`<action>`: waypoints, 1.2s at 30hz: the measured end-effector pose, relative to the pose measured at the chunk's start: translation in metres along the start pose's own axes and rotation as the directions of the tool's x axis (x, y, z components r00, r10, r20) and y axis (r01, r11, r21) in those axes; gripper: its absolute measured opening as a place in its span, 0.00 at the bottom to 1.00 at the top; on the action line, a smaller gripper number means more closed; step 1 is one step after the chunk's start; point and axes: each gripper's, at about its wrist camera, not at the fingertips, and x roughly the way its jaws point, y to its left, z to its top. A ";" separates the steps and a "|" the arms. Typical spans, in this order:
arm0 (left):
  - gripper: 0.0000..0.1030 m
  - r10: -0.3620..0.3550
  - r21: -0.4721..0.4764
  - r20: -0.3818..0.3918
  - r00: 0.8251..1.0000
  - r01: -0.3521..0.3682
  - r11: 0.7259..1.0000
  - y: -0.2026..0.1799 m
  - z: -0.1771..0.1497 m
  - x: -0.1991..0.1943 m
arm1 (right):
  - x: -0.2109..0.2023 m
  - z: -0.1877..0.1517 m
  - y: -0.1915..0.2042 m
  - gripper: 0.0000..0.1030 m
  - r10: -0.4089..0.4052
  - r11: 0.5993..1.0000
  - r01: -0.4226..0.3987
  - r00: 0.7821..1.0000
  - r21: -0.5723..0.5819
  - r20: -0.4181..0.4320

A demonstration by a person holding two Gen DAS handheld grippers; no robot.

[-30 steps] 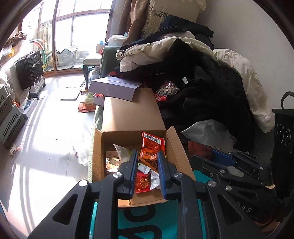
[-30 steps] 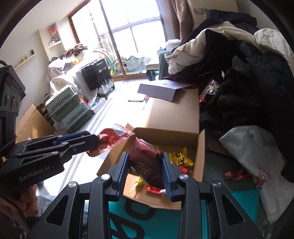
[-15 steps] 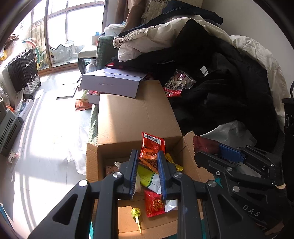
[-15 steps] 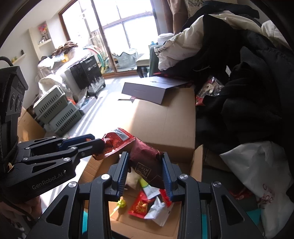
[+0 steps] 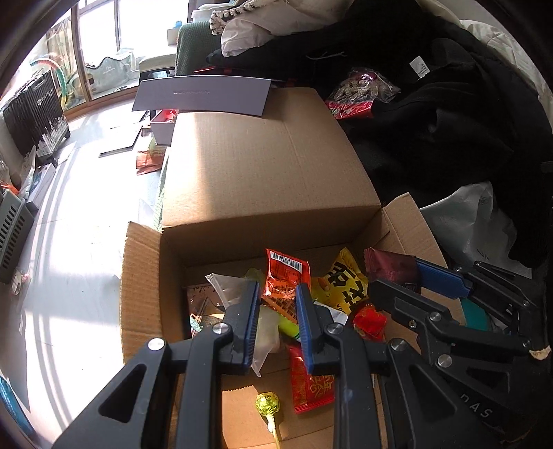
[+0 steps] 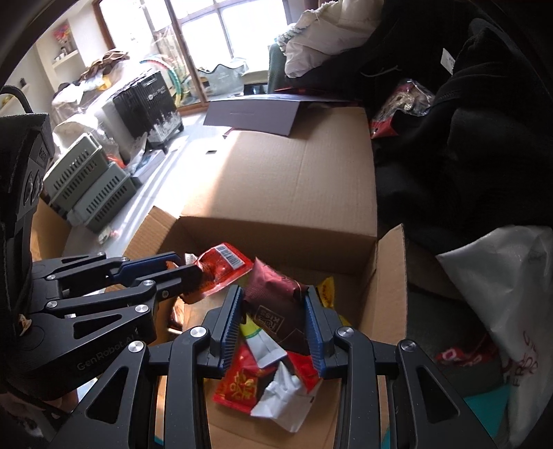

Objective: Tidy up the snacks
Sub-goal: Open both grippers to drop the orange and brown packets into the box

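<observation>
Daylight poured in through the big windows (image 6: 221, 31) at the far end, blown out to white. It lay in hard bright bands across the floor (image 5: 79, 214) and the closed cardboard box (image 5: 262, 152). The heap of dark clothes (image 6: 466, 145) sank into near-black shadow. Both views bulged strongly, with dark rounded corners. Everything stayed fairly sharp, without motion blur.

Snack packets (image 5: 342, 286) in open carton (image 5: 145, 286); closed carton (image 5: 266, 162) behind; clothes pile (image 5: 449, 121) right.

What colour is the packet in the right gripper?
Dark maroon foil packet; clearest in the right wrist view.
</observation>
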 end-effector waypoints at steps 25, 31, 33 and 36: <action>0.20 0.079 0.002 -0.086 0.993 -0.079 0.997 0.009 -0.016 0.025 | 0.028 -0.022 0.002 0.52 -0.084 0.996 0.083 0.993 -0.013 -0.086; 0.20 0.078 -0.007 -0.084 0.993 -0.079 0.997 0.009 -0.013 0.015 | 0.010 -0.022 0.005 0.56 -0.097 0.995 0.096 0.993 -0.016 -0.069; 0.20 0.085 -0.007 -0.075 0.994 -0.086 0.996 0.009 -0.013 0.007 | 0.003 -0.021 0.005 0.57 -0.105 0.994 0.104 0.992 -0.019 -0.064; 0.20 0.090 -0.003 -0.068 0.994 -0.091 0.996 0.009 -0.012 -0.005 | -0.011 -0.020 0.007 0.58 -0.111 0.994 0.110 0.993 -0.023 -0.049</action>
